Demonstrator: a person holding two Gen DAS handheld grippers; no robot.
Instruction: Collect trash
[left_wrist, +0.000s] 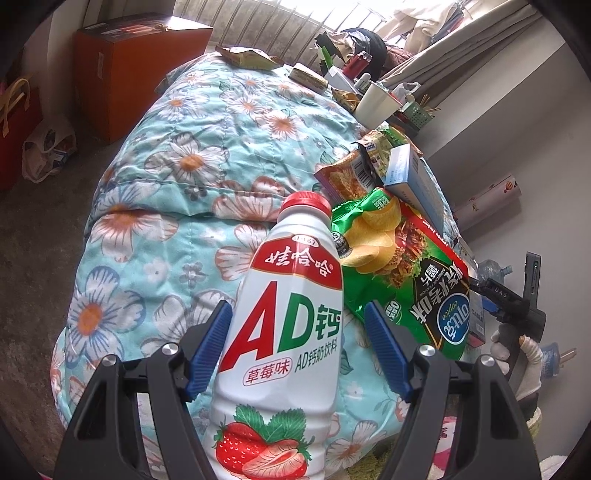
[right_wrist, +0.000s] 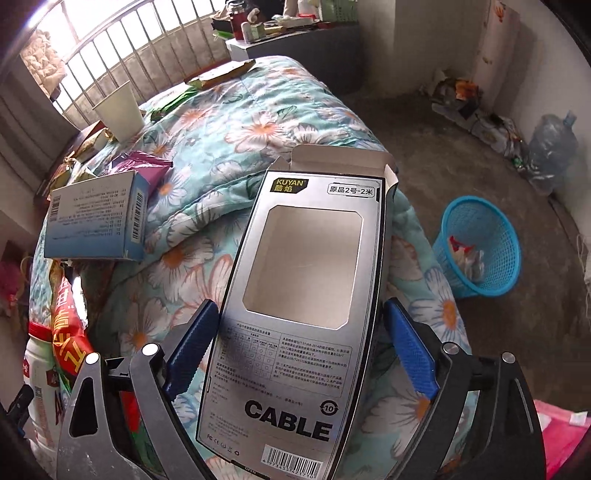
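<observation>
The landmark here is the bed, covered by a turquoise floral quilt.

In the left wrist view, the left gripper has a white strawberry milk-drink bottle with a red cap between its blue fingers. The left finger lies against the bottle's side; a gap shows between the bottle and the right finger, so whether the bottle is truly clamped I cannot tell. The bottle stands over the near end of the bed, cap pointing toward the middle of the quilt. Just beside it, on the bed's right edge, lies a green potato-chip bag, and past that a blue and white carton resting on a crumpled snack wrapper. A white paper cup sits near the bed's far right corner.

In the right wrist view, the right gripper has its fingers spread wide, with an empty silver cable box, its top flap open, between them. The left finger seems to touch the box edge, while the right finger stands clear of it, so the pads do not clamp it. The box lies over the near end of the bed. On the floor to the right of the bed stands a blue mesh wastebasket with some scraps in it. Beyond it, against the wall, sits a large water jug.
</observation>
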